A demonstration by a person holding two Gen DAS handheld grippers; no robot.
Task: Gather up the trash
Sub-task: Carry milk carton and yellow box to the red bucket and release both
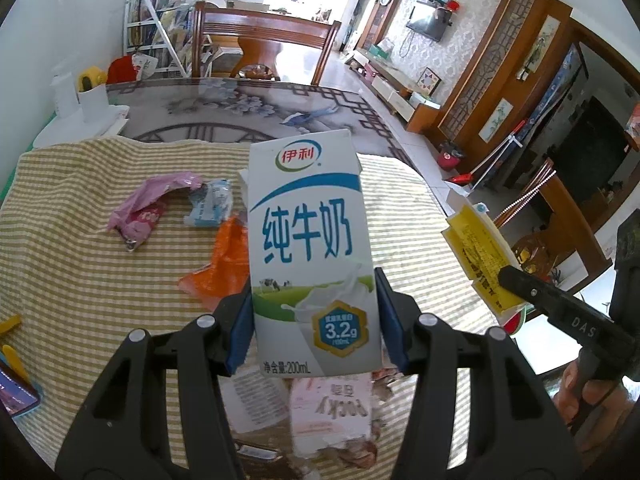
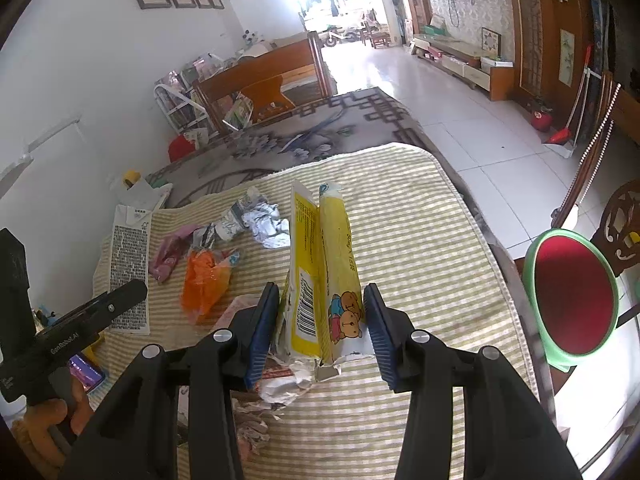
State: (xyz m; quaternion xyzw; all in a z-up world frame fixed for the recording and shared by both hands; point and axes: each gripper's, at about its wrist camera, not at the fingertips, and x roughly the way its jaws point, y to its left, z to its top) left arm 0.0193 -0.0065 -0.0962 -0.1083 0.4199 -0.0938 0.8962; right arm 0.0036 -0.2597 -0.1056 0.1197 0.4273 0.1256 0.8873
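Milk carton (image 1: 310,248) is clamped upright by left gripper (image 1: 316,320) at frame centre; torn yellow box (image 2: 324,280) is gripped by right gripper (image 2: 320,320).

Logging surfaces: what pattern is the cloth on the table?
The cloth has yellow-and-white stripes; it shows best in the right wrist view.

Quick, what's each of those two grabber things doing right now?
Left gripper: jaws shut on the milk carton.
Right gripper: jaws shut on the torn yellow box.
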